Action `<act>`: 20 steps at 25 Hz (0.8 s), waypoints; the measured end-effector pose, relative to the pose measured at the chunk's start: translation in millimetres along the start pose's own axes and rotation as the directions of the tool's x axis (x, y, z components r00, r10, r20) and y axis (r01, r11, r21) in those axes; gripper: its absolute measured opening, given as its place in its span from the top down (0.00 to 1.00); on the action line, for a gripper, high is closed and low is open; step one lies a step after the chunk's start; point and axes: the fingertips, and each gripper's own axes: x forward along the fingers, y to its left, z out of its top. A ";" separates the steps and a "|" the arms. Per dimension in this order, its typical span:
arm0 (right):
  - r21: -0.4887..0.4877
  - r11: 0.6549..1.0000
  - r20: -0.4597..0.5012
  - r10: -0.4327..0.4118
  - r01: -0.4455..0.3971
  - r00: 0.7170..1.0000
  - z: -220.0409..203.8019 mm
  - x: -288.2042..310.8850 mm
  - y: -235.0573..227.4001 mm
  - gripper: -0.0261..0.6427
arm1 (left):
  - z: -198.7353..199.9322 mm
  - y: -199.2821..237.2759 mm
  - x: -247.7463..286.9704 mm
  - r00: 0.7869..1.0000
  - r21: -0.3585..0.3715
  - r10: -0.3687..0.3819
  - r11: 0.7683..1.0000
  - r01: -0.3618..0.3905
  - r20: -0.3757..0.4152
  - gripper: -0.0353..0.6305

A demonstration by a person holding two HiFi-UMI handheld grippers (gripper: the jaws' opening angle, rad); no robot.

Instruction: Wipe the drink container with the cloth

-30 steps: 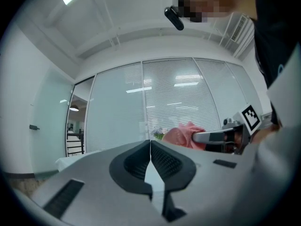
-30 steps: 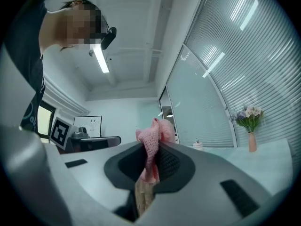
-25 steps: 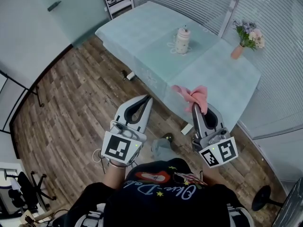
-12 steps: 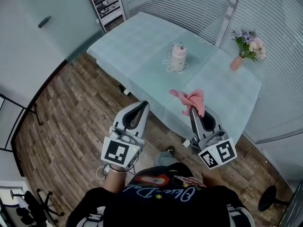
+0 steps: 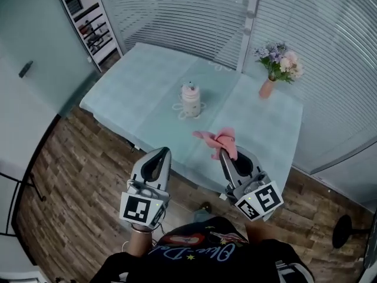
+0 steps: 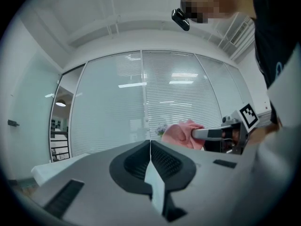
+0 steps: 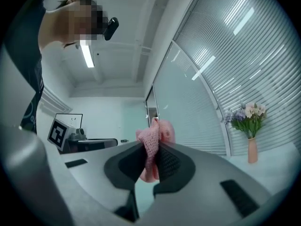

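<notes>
The drink container (image 5: 190, 99), a pale lidded bottle, stands upright on a doily in the middle of the table (image 5: 135, 81). My right gripper (image 5: 224, 154) is shut on a pink cloth (image 5: 218, 141), which bunches out past its tips (image 7: 153, 140); it hovers over the table's near edge, well short of the container. My left gripper (image 5: 160, 154) is shut with nothing in it (image 6: 149, 142) and hangs over the floor in front of the table. In the left gripper view the pink cloth (image 6: 181, 134) shows at the right, held by the right gripper (image 6: 200, 133).
A small vase of flowers (image 5: 275, 65) stands at the table's far right, also seen as the vase of flowers (image 7: 250, 126) in the right gripper view. Glass walls with blinds run behind the table. A shelf unit (image 5: 85, 19) stands at the far left. Wooden floor lies below my grippers.
The person has walked toward the table; the table and container now sit lower and nearer in the head view. Both grippers keep their hold and state.
</notes>
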 end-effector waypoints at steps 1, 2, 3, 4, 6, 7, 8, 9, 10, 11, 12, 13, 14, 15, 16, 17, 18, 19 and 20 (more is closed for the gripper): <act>-0.008 1.000 0.005 -0.012 0.012 1.000 2.7 -0.3 -3.5 0.91 | 2.2 -0.4 5.4 1.000 0.006 -0.012 1.000 0.012 0.008 0.94; -0.015 1.000 0.011 -0.026 0.026 1.000 5.0 -1.2 -4.8 0.91 | 4.9 -0.6 8.6 0.999 0.010 -0.026 1.000 0.026 0.018 0.94; -0.020 0.999 0.015 -0.040 0.040 0.999 6.4 -2.1 -4.2 0.91 | 7.3 -0.4 10.2 0.999 0.011 -0.040 0.999 0.040 0.028 0.94; -0.023 0.998 0.018 -0.052 0.053 0.998 7.2 -2.9 -2.9 0.91 | 9.2 0.1 11.1 0.998 0.012 -0.054 0.998 0.054 0.036 0.94; -0.030 0.997 0.022 -0.073 0.073 0.997 8.2 -3.1 -0.6 0.91 | 12.3 1.1 13.7 0.995 0.015 -0.082 0.997 0.082 0.048 0.94; -0.035 0.996 0.023 -0.080 0.080 0.997 8.6 -2.8 -0.2 0.91 | 13.8 1.2 15.4 0.994 0.019 -0.095 0.995 0.094 0.054 0.94; -0.039 0.996 0.023 -0.085 0.086 0.996 8.6 -2.7 -0.1 0.91 | 14.6 0.7 16.8 0.993 0.023 -0.106 0.994 0.105 0.058 0.94; -0.042 0.995 0.021 -0.091 0.091 0.996 8.0 -2.8 -0.3 0.91 | 14.1 0.1 18.0 0.992 0.025 -0.116 0.993 0.114 0.058 0.94; -0.044 0.994 0.019 -0.096 0.096 0.995 7.1 -2.9 -1.1 0.91 | 12.7 -0.3 19.6 0.991 0.025 -0.122 0.992 0.121 0.054 0.94; -0.046 0.994 0.017 -0.100 0.101 0.995 6.4 -2.8 -2.4 0.91 | 11.2 -0.4 21.9 0.991 0.023 -0.128 0.992 0.127 0.049 0.94; -0.047 0.993 0.015 -0.105 0.106 0.994 5.5 -2.6 -4.0 0.91 | 9.8 -0.4 24.8 0.990 0.020 -0.133 0.991 0.132 0.047 0.94; -0.047 0.993 0.013 -0.110 0.110 0.994 4.1 -2.5 -5.7 0.91 | 8.4 -0.1 27.8 0.989 0.016 -0.138 0.990 0.137 0.047 0.94; -0.047 0.992 0.008 -0.115 0.115 0.993 2.0 -2.6 -7.1 0.91 | 6.6 0.4 30.4 0.989 0.011 -0.142 0.990 0.141 0.047 0.94; -0.046 0.992 0.002 -0.120 0.120 0.993 -0.7 -2.6 -8.2 0.91 | 4.3 1.4 32.6 0.989 0.006 -0.144 0.990 0.144 0.045 0.94; -0.045 0.991 -0.003 -0.126 0.125 0.992 -3.4 -2.3 -9.3 0.91 | 1.6 3.0 34.9 0.988 0.001 -0.147 0.989 0.147 0.041 0.94; -0.045 0.990 -0.007 -0.132 0.131 0.991 -5.7 -1.6 -10.3 0.91 | -0.9 5.0 37.4 0.988 -0.002 -0.151 0.988 0.151 0.037 0.94; -0.046 0.989 -0.011 -0.138 0.138 0.990 -7.4 -0.7 -10.7 0.91 | -2.7 7.0 40.3 0.987 -0.003 -0.157 0.988 0.157 0.033 0.94; -0.048 0.988 -0.014 -0.146 0.145 0.989 -8.8 0.3 -10.3 0.91 | -4.0 9.1 43.4 0.986 -0.003 -0.165 0.986 0.165 0.030 0.94; -0.050 0.987 -0.018 -0.155 0.154 0.988 -9.8 1.7 -9.6 0.91 | -5.0 11.5 46.9 0.984 -0.002 -0.175 0.985 0.175 0.026 0.94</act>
